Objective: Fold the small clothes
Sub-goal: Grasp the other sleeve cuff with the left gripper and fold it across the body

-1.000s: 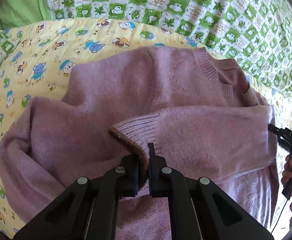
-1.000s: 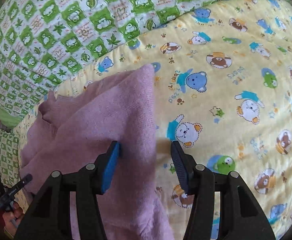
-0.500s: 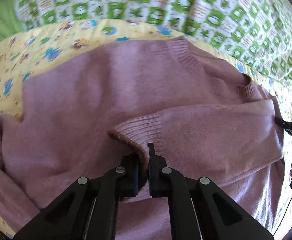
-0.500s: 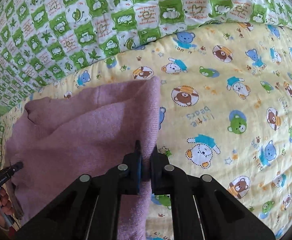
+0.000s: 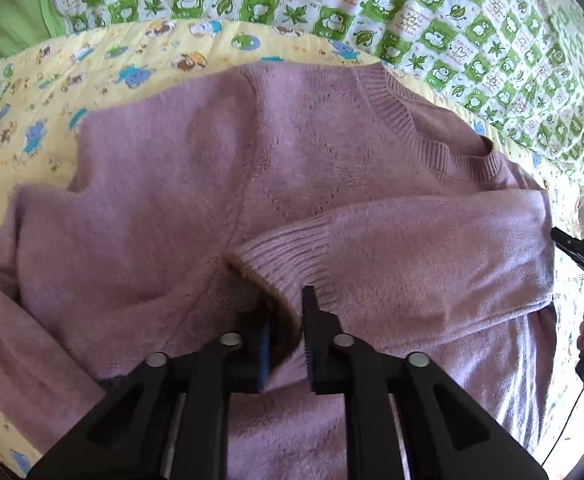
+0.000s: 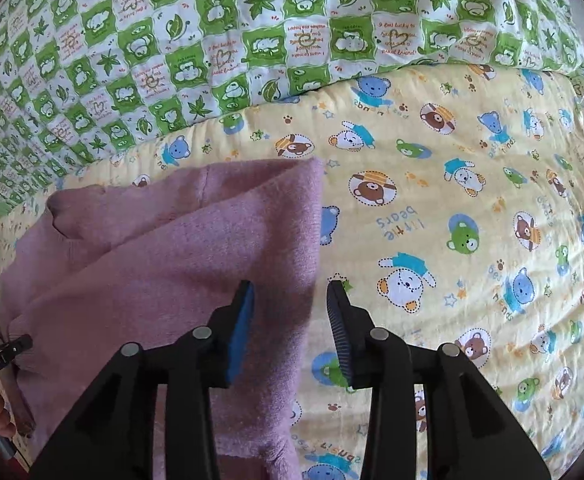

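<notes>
A mauve knitted sweater (image 5: 212,200) lies spread on a yellow bear-print blanket (image 5: 32,100). One sleeve is folded across its chest, ending in a ribbed cuff (image 5: 288,248). My left gripper (image 5: 284,303) hangs over the cuff's near corner. Its jaws are opening, with the cuff edge still between them and a dark gap beside the left pad. In the right wrist view the sweater's folded side edge (image 6: 292,240) runs under my right gripper (image 6: 290,284). Those jaws are opening too, and the pads stand clear of the cloth.
A green-and-white checked quilt (image 6: 212,40) covers the bed beyond the yellow blanket (image 6: 451,200). The other gripper and the hand that holds it show at each view's edge: the right one (image 5: 575,252), the left one (image 6: 4,356).
My left jaws, shut on the cuff before, have parted slightly. My right jaws were open, closed on the sweater's side edge, and now stand apart again, a little higher.
</notes>
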Tool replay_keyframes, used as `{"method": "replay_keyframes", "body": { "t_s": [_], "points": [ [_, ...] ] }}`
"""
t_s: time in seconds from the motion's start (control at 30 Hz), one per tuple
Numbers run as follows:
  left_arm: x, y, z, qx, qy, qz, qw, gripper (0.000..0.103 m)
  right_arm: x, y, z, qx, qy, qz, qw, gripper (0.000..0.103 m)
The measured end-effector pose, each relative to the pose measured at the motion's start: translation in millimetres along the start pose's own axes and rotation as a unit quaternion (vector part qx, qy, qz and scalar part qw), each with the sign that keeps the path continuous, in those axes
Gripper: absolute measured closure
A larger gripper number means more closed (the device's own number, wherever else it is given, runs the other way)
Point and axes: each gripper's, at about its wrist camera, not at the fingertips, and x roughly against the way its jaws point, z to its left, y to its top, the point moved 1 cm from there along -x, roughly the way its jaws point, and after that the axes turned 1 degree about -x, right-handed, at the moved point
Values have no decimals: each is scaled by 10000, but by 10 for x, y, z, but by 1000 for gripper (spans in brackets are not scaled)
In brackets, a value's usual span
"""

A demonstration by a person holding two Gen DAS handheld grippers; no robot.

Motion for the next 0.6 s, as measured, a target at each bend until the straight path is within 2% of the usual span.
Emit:
{"method": "replay_keyframes", "body": {
  "t_s": [0.1, 0.27, 0.4, 0.6],
  "points": [
    [165, -9, 53, 96, -97, -78, 9999, 87, 174, -49, 87, -20, 39, -126, 9999, 56],
    [546, -264, 300, 410, -150, -229, 9988, 57, 468, -261, 338, -23, 293, -200, 9994, 52],
    [808, -607, 618, 772, -117, -219, 9967, 54, 592, -524, 679, 145, 590, -48, 9981, 50],
    [970, -1091, 819, 928, -102, 36, 9956, 39, 610, -948, 1058, 257, 911, 304, 9950, 50]
  ]
}}
